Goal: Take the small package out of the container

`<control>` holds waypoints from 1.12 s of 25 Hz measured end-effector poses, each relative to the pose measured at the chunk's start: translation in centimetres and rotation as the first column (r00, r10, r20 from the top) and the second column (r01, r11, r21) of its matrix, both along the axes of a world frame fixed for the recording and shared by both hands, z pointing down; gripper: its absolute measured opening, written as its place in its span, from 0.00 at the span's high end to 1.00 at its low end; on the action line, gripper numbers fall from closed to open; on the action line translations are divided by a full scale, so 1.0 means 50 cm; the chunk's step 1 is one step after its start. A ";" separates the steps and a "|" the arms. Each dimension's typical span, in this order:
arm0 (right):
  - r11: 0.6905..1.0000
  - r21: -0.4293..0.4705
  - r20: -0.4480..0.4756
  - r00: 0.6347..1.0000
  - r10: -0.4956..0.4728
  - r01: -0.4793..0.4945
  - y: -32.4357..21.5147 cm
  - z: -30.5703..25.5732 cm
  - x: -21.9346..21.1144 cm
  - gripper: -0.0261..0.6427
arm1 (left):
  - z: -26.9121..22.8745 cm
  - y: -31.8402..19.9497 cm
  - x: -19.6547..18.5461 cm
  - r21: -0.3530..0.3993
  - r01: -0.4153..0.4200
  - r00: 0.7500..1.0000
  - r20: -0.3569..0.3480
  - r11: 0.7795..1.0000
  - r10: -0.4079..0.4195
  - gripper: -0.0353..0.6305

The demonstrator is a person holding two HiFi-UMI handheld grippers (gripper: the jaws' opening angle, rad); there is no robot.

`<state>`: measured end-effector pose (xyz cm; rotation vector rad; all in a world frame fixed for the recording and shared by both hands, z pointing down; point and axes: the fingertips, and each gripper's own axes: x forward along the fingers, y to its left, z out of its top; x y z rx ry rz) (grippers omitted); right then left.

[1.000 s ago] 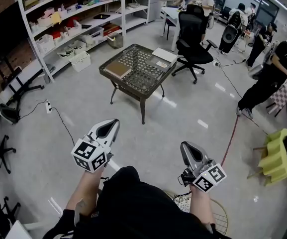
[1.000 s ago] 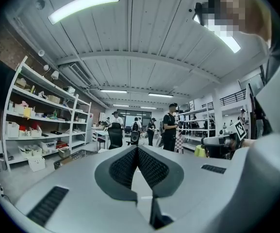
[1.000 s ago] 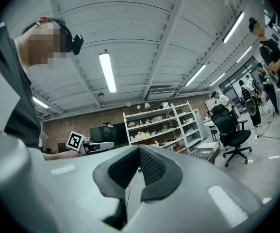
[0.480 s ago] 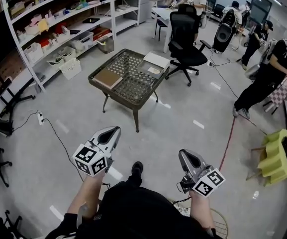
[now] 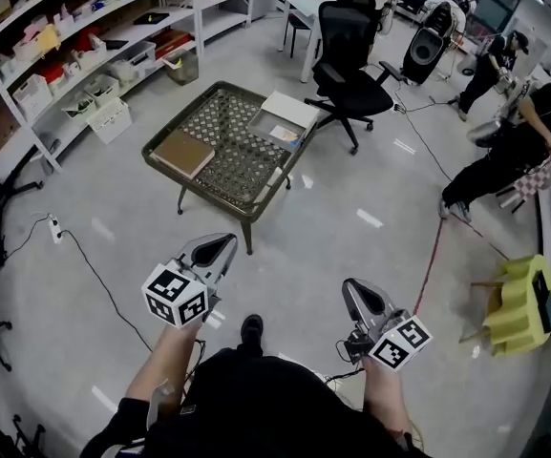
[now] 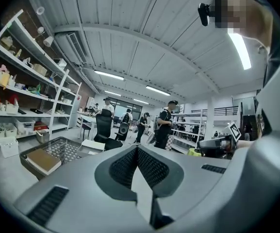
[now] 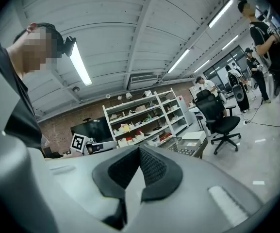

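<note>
A low table with a dark mesh top point(image 5: 227, 165) stands on the floor some way ahead of me. On it lie a flat brown package point(image 5: 183, 153) and a white box-like container point(image 5: 286, 120); what is inside it is too small to tell. My left gripper point(image 5: 220, 246) and right gripper point(image 5: 353, 290) are held up in front of my body, well short of the table, both shut with nothing between the jaws. The left gripper view shows its closed jaws point(image 6: 137, 150) with the brown package point(image 6: 41, 161) beyond them. In the right gripper view the closed jaws point(image 7: 140, 150) point toward the table point(image 7: 184, 150).
A black office chair point(image 5: 349, 46) stands just behind the table. Shelving with bins point(image 5: 65, 60) runs along the left. People stand and crouch at the right point(image 5: 504, 156). A yellow stool point(image 5: 519, 303), a red cable point(image 5: 430, 270) and a power strip point(image 5: 55, 229) lie on the floor.
The table and chair have come nearer and lower in the head view as I walk toward them. Both grippers keep their pose and stay shut.
</note>
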<state>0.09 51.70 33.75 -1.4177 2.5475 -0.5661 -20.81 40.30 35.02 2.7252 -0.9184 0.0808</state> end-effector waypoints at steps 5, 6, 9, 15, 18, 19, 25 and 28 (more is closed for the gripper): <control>0.999 -0.024 -0.007 0.999 -0.033 0.033 -0.114 -0.020 -0.032 0.94 | -0.003 -0.112 0.009 -0.010 -0.019 1.000 -0.018 1.000 0.019 0.94; 0.999 -0.022 -0.013 0.999 -0.041 0.041 -0.132 -0.021 -0.037 0.94 | -0.002 -0.130 0.009 -0.007 -0.022 1.000 -0.016 1.000 0.022 0.94; 0.999 -0.025 -0.017 0.999 -0.044 0.043 -0.182 -0.015 -0.037 0.94 | 0.008 -0.174 0.008 -0.019 -0.015 1.000 -0.021 1.000 0.014 0.94; 0.996 -0.059 0.011 0.998 -0.065 0.066 -0.270 0.011 -0.019 0.94 | 0.030 -0.230 0.018 -0.038 0.000 1.000 -0.020 0.999 -0.001 0.94; 0.992 -0.078 0.034 0.995 -0.093 0.095 -0.327 0.038 -0.007 0.94 | 0.048 -0.270 0.027 -0.061 0.024 1.000 0.000 0.998 -0.024 0.94; 0.991 -0.079 0.041 0.993 -0.107 0.110 -0.350 0.045 -0.003 0.94 | 0.054 -0.285 0.031 -0.070 0.033 0.999 0.008 0.997 -0.032 0.94; 0.978 -0.098 0.083 0.981 -0.176 0.184 -0.502 0.074 0.046 0.94 | 0.081 -0.408 0.090 -0.108 0.081 0.996 0.037 0.991 -0.077 0.94; 0.971 -0.114 0.100 0.975 -0.199 0.210 -0.587 0.087 0.094 0.94 | 0.083 -0.483 0.141 -0.113 0.095 0.995 0.053 0.989 -0.089 0.94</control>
